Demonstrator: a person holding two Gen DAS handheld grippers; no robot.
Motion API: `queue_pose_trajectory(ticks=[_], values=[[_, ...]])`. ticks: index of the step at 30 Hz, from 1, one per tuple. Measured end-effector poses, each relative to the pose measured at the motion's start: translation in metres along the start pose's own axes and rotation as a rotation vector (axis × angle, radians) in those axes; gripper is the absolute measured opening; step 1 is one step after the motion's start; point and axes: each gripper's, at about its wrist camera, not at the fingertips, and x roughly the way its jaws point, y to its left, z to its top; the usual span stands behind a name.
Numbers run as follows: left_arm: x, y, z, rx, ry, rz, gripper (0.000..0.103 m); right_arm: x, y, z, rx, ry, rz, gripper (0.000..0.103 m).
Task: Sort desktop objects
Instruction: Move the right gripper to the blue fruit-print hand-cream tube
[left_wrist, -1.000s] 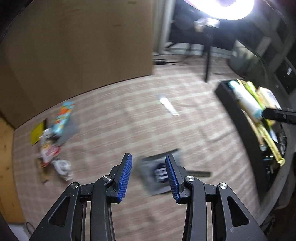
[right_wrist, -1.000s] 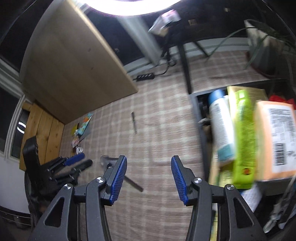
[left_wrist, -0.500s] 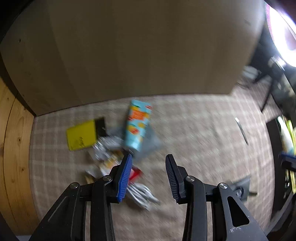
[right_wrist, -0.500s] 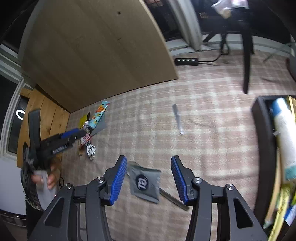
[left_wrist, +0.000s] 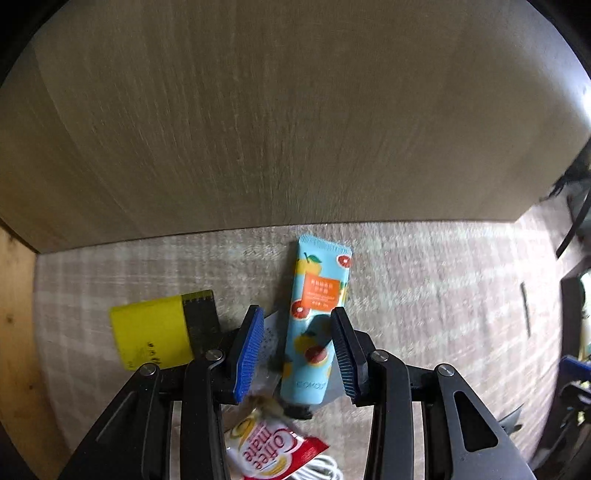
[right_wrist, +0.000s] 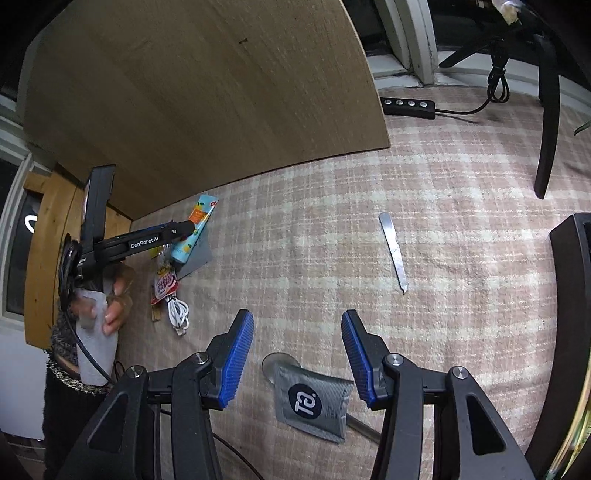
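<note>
A light-blue hand cream tube (left_wrist: 317, 314) with fruit print lies on the checked cloth (left_wrist: 424, 295), in a small pile at the foot of a wooden board. My left gripper (left_wrist: 297, 350) hangs open over the pile, its blue pads either side of the tube's lower half and clear of it. The right wrist view shows the left gripper (right_wrist: 184, 227) reaching over the tube (right_wrist: 199, 218). My right gripper (right_wrist: 297, 354) stands open above a grey sachet (right_wrist: 314, 402) with a round dark logo, without touching it.
Around the tube lie a yellow pad (left_wrist: 151, 332), a red Coffee mate sachet (left_wrist: 269, 446) and a white cable (right_wrist: 178, 314). A metal blade (right_wrist: 393, 251) lies alone mid-cloth. A black box (right_wrist: 569, 295) stands at the right, a power strip (right_wrist: 408, 104) behind.
My left gripper swung left from above the grey sachet to the pile and came down over the tube. My right gripper left the black box and now hangs over the grey sachet.
</note>
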Motion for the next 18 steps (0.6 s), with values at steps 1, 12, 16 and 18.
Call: queue_pose_trajectory(ticks=[1, 12, 16, 18], values=[[0.000, 0.001, -0.001, -0.001, 0.000, -0.010, 0.036, 0.001, -0.001, 0.001, 0.002, -0.001, -0.001, 0.046], [-0.002, -0.008, -0.036, 0.043, 0.001, -0.030, 0.032, 0.009, 0.004, -0.005, -0.013, 0.016, 0.016, 0.046], [-0.008, -0.018, -0.059, 0.039, -0.006, -0.066, 0.032, 0.008, 0.009, -0.010, -0.040, 0.013, 0.015, 0.046], [-0.010, -0.027, -0.074, 0.036, -0.007, -0.092, 0.032, 0.008, 0.008, -0.014, -0.034, 0.015, 0.025, 0.046]])
